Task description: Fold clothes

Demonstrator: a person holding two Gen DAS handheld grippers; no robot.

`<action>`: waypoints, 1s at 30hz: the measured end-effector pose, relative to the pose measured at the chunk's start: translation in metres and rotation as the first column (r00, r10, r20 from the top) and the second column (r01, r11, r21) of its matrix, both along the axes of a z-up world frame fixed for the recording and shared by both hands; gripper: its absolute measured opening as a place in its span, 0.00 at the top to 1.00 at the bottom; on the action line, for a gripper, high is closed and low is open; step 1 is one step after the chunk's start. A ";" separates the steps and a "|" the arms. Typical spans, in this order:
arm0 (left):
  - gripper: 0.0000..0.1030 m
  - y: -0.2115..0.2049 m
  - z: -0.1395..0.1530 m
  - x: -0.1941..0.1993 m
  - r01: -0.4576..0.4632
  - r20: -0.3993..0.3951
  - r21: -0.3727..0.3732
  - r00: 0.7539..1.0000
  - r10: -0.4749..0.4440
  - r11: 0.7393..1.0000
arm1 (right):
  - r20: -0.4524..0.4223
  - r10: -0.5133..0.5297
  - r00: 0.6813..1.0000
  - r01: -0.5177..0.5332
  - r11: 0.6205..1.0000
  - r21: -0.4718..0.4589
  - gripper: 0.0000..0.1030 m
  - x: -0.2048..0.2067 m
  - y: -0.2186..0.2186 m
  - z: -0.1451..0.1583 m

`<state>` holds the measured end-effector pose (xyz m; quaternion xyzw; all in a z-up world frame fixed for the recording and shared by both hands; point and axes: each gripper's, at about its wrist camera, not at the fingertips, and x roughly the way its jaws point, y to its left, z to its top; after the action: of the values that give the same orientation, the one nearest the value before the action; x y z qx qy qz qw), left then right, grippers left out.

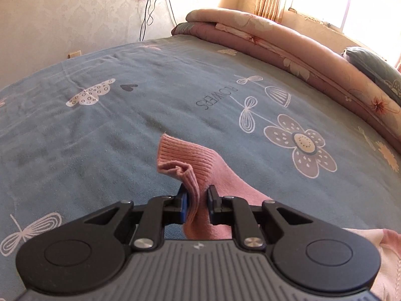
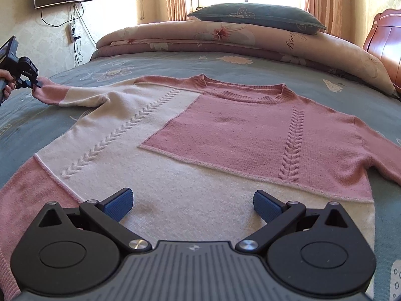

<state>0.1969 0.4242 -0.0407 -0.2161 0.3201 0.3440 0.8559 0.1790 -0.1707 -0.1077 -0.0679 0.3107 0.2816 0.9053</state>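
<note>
A: Far left, a hand point(image 2: 7, 81) on the left gripper point(image 2: 37, 84), jaws clamped on the pink cuff point(image 1: 186, 165) of the sweater point(image 2: 200, 135). Cuff held just above the sheet point(image 1: 100, 130).

B: Agreed. Close up, ribbed cuff bunched between the two pads point(image 1: 184, 202), with the end sticking out ahead of them. Sleeve point(image 2: 75, 96) stretched out leftward from the body, pink at the end, cream nearer the shoulder.

A: Middle: sweater spread flat, front up, on the blue-grey flowered sheet. Cream on the left and bottom, pink block on the chest, one cable braid in each colour. Neckline toward the far side of the bed.

B: Right gripper point(image 2: 193, 204) low over the cream hem, blue pads wide apart, nothing between them.

A: Right sleeve point(image 2: 381, 150) lay flat, running off toward the edge of view.

B: Behind, a folded quilt point(image 2: 225, 41) along the far side, pillow point(image 2: 255, 17) on top. Wooden headboard point(image 2: 386, 40) at far right.
</note>
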 end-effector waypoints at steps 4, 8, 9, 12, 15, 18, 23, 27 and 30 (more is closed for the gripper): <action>0.79 0.008 -0.026 0.003 -0.016 -0.048 -0.030 0.999 0.015 0.999 | 0.000 -0.003 1.000 0.003 1.000 -0.003 0.00 0.002 0.000 -0.002; 0.69 0.015 -0.033 -0.003 -0.044 -0.070 -0.045 0.997 0.041 0.998 | -0.001 -0.003 1.000 0.003 1.000 -0.002 0.00 0.002 0.000 -0.002; 0.68 0.016 -0.031 -0.005 -0.056 -0.071 -0.037 0.996 0.053 0.998 | -0.001 -0.004 1.000 0.004 1.000 -0.001 0.00 0.002 0.000 -0.002; 0.67 0.018 -0.017 -0.014 -0.111 -0.080 0.002 0.991 0.111 0.994 | 0.000 -0.006 1.000 0.006 1.000 -0.002 0.00 0.001 0.000 -0.001; 0.66 0.013 0.000 -0.019 -0.114 -0.084 0.048 0.990 0.118 0.992 | -0.001 -0.009 1.000 0.009 1.000 0.000 0.00 0.001 -0.001 0.001; 0.58 -0.010 0.015 -0.014 -0.031 -0.084 0.063 0.996 0.037 0.997 | -0.003 -0.014 1.000 0.014 1.000 0.005 0.00 0.000 -0.002 0.002; 0.48 -0.075 0.019 0.021 0.192 -0.081 0.024 0.979 -0.190 0.981 | -0.006 -0.024 1.000 0.024 1.000 0.014 0.00 0.000 -0.004 0.005; 0.48 -0.120 0.002 0.053 0.272 -0.096 0.030 0.959 -0.268 0.962 | -0.008 -0.036 0.999 0.036 0.999 0.014 0.00 0.001 -0.006 0.005; 0.48 -0.137 -0.020 0.073 0.274 -0.147 0.008 0.952 -0.270 0.962 | -0.015 -0.039 0.999 0.040 0.999 0.010 0.00 0.002 -0.007 0.005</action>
<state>0.2704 0.2874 -0.0607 -0.1324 0.4031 0.2422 0.8725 0.1810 -0.1778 -0.1024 -0.0552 0.3173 0.2656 0.9087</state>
